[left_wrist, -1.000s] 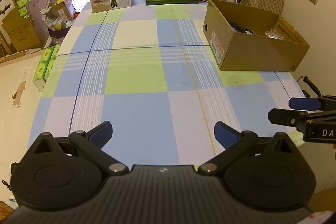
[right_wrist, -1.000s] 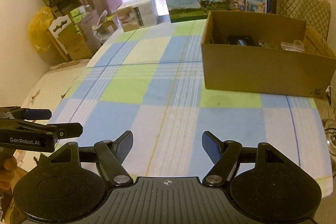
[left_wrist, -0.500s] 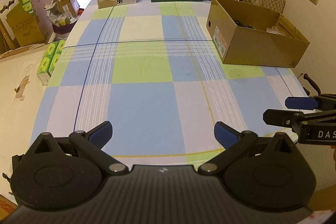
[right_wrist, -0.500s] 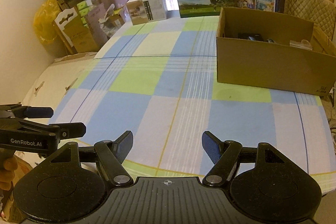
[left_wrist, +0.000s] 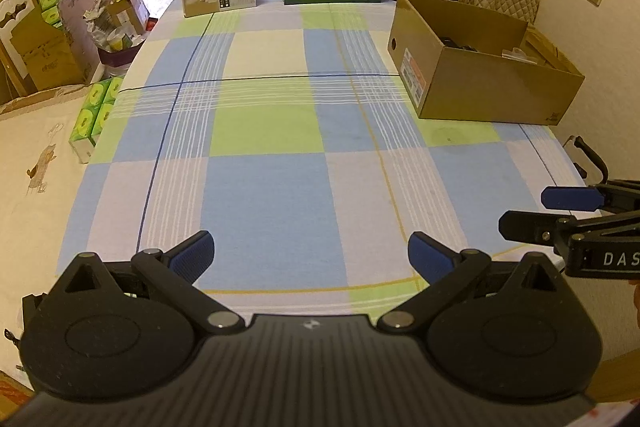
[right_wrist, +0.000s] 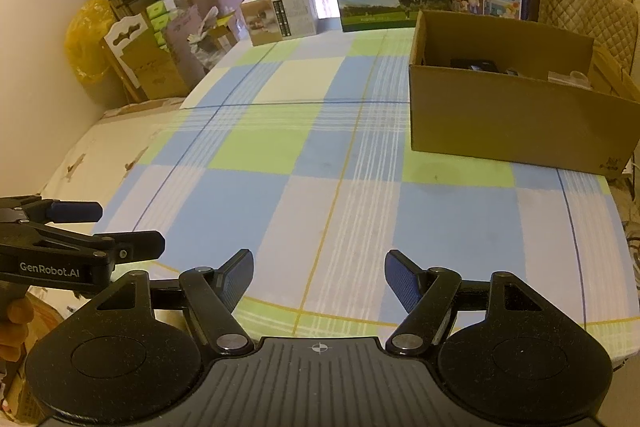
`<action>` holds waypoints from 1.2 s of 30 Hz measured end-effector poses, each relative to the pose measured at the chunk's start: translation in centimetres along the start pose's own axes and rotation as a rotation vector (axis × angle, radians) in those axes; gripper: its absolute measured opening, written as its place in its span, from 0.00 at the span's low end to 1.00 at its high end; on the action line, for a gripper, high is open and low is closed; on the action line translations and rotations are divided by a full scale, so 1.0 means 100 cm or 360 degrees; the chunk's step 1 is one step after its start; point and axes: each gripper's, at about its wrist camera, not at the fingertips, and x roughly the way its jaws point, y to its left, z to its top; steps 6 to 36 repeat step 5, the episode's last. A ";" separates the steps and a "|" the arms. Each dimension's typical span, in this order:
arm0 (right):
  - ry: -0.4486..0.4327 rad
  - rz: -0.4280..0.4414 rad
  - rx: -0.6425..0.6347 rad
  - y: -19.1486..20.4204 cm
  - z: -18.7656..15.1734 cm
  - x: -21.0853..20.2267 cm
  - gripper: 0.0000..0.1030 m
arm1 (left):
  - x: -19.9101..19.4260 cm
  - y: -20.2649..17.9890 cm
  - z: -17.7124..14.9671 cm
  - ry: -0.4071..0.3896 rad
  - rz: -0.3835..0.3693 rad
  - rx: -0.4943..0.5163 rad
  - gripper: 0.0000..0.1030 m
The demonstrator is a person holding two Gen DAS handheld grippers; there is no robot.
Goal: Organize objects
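Bench with one open cardboard box at its right side and three cartons along the far edge; left tongs and right tongs, both spread apart and empty.

My table wears a blue, green and cream check with thin white stripes. The box at far right is plain brown cardboard. My tongs are black with blue pads.
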 end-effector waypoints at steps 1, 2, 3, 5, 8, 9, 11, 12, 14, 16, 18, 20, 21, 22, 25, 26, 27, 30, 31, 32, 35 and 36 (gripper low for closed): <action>0.0000 0.0000 0.0002 -0.001 -0.001 -0.001 0.68 | 0.000 -0.001 0.000 -0.0003 -0.0001 0.0003 0.99; -0.0001 -0.0001 0.0004 -0.001 -0.001 -0.001 0.68 | -0.001 -0.003 0.000 -0.0004 -0.0002 0.0006 0.99; -0.0002 -0.0002 0.0006 -0.002 -0.002 -0.002 0.68 | -0.001 -0.004 0.000 -0.0004 -0.0001 0.0009 0.99; -0.0006 -0.0005 0.0009 -0.003 -0.002 -0.004 0.68 | -0.001 -0.006 0.000 -0.0004 -0.0004 0.0017 0.99; -0.0006 -0.0005 0.0009 -0.003 -0.002 -0.004 0.68 | -0.001 -0.006 0.000 -0.0004 -0.0004 0.0017 0.99; -0.0006 -0.0005 0.0009 -0.003 -0.002 -0.004 0.68 | -0.001 -0.006 0.000 -0.0004 -0.0004 0.0017 0.99; -0.0006 -0.0005 0.0009 -0.003 -0.002 -0.004 0.68 | -0.001 -0.006 0.000 -0.0004 -0.0004 0.0017 0.99; -0.0006 -0.0005 0.0009 -0.003 -0.002 -0.004 0.68 | -0.001 -0.006 0.000 -0.0004 -0.0004 0.0017 0.99; -0.0006 -0.0005 0.0009 -0.003 -0.002 -0.004 0.68 | -0.001 -0.006 0.000 -0.0004 -0.0004 0.0017 0.99; -0.0006 -0.0005 0.0009 -0.003 -0.002 -0.004 0.68 | -0.001 -0.006 0.000 -0.0004 -0.0004 0.0017 0.99; -0.0006 -0.0005 0.0009 -0.003 -0.002 -0.004 0.68 | -0.001 -0.006 0.000 -0.0004 -0.0004 0.0017 0.99; -0.0006 -0.0005 0.0009 -0.003 -0.002 -0.004 0.68 | -0.001 -0.006 0.000 -0.0004 -0.0004 0.0017 0.99; -0.0006 -0.0005 0.0009 -0.003 -0.002 -0.004 0.68 | -0.001 -0.006 0.000 -0.0004 -0.0004 0.0017 0.99; -0.0006 -0.0005 0.0009 -0.003 -0.002 -0.004 0.68 | -0.001 -0.006 0.000 -0.0004 -0.0004 0.0017 0.99; -0.0006 -0.0005 0.0009 -0.003 -0.002 -0.004 0.68 | -0.001 -0.006 0.000 -0.0004 -0.0004 0.0017 0.99; -0.0006 -0.0005 0.0009 -0.003 -0.002 -0.004 0.68 | -0.001 -0.006 0.000 -0.0004 -0.0004 0.0017 0.99; -0.0006 -0.0005 0.0009 -0.003 -0.002 -0.004 0.68 | -0.001 -0.006 0.000 -0.0004 -0.0004 0.0017 0.99; -0.0006 -0.0005 0.0009 -0.003 -0.002 -0.004 0.68 | -0.001 -0.006 0.000 -0.0004 -0.0004 0.0017 0.99; -0.0006 -0.0005 0.0009 -0.003 -0.002 -0.004 0.68 | -0.001 -0.006 0.000 -0.0004 -0.0004 0.0017 0.99; -0.0006 -0.0005 0.0009 -0.003 -0.002 -0.004 0.68 | -0.001 -0.006 0.000 -0.0004 -0.0004 0.0017 0.99; -0.0006 -0.0005 0.0009 -0.003 -0.002 -0.004 0.68 | -0.001 -0.006 0.000 -0.0004 -0.0004 0.0017 0.99; -0.0006 -0.0005 0.0009 -0.003 -0.002 -0.004 0.68 | -0.001 -0.006 0.000 -0.0004 -0.0004 0.0017 0.99</action>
